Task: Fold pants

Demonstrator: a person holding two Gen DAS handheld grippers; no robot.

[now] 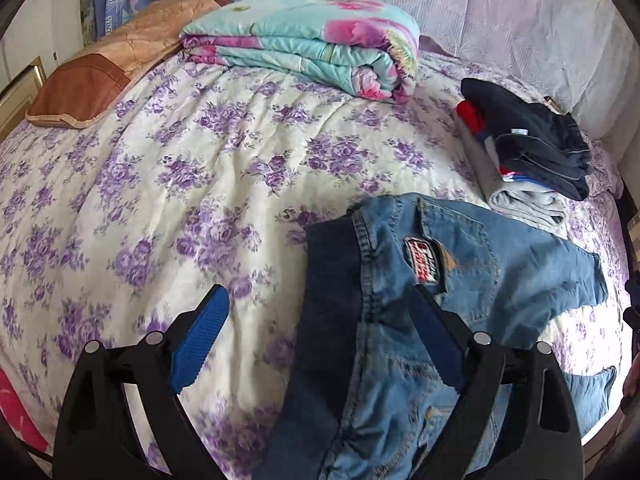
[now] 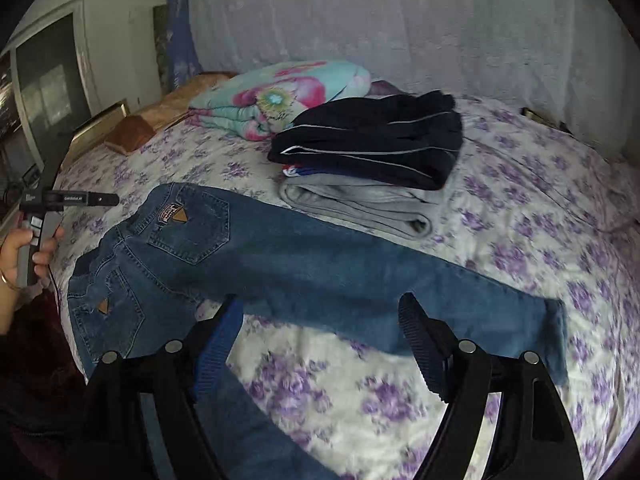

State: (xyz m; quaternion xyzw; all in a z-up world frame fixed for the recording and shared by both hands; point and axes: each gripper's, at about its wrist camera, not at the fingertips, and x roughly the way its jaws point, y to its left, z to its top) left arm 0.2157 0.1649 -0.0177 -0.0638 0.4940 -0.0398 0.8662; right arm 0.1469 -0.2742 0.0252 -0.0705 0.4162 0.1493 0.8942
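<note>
Blue jeans (image 2: 304, 264) lie back side up on the flowered bedspread (image 2: 360, 392), waist to the left, one leg stretched to the right, the other running toward the camera. My right gripper (image 2: 320, 312) is open just above the spot where the legs split. In the left wrist view the jeans' waist and back pocket (image 1: 440, 264) lie in front of me. My left gripper (image 1: 320, 300) is open over the waistband; its right finger (image 1: 436, 336) rests on the denim. The left gripper's handle (image 2: 36, 216) shows in a hand in the right wrist view.
A stack of folded clothes (image 2: 372, 160), dark on top and grey below, sits just behind the jeans. A folded floral quilt (image 1: 308, 40) and a brown pillow (image 1: 100, 76) lie farther back. A curtain (image 2: 400, 20) hangs behind the bed.
</note>
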